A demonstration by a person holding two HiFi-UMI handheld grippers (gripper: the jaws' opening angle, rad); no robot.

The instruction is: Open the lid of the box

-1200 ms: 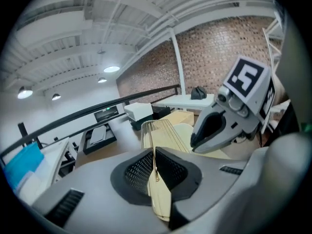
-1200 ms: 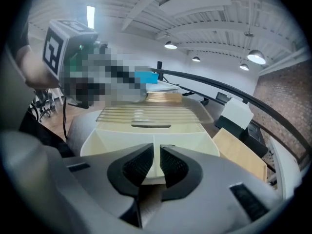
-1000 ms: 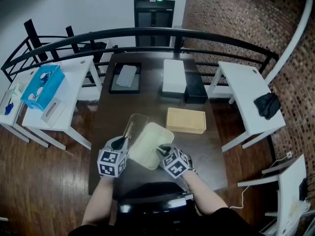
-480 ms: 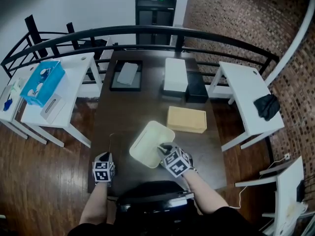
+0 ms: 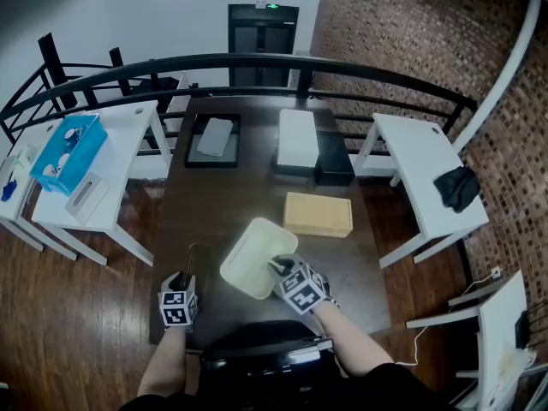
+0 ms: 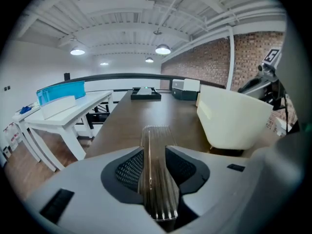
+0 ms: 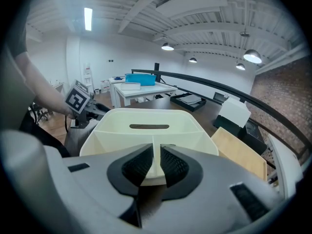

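Moved since a second ago: lid (image 6: 156,135), clear, one item, carried off the box (image 5: 255,255) and over to the left front edge of the surface (image 5: 248,199). Present place: edge-on between the jaws of my left gripper (image 6: 155,152). Those jaws are opening, and the pads look to be drawing off either face, so I judge the lid loose between them and not pinched. Lid's long axis: straight ahead of the left gripper, away from me. Box: cream, open-topped, divider showing, to the right of the lid and apart from it. My right gripper (image 7: 155,162): clamped on the box's near rim. Nearer hand to the lid: left. Judgement: lid is off, and the left gripper need only back out along that same axis.
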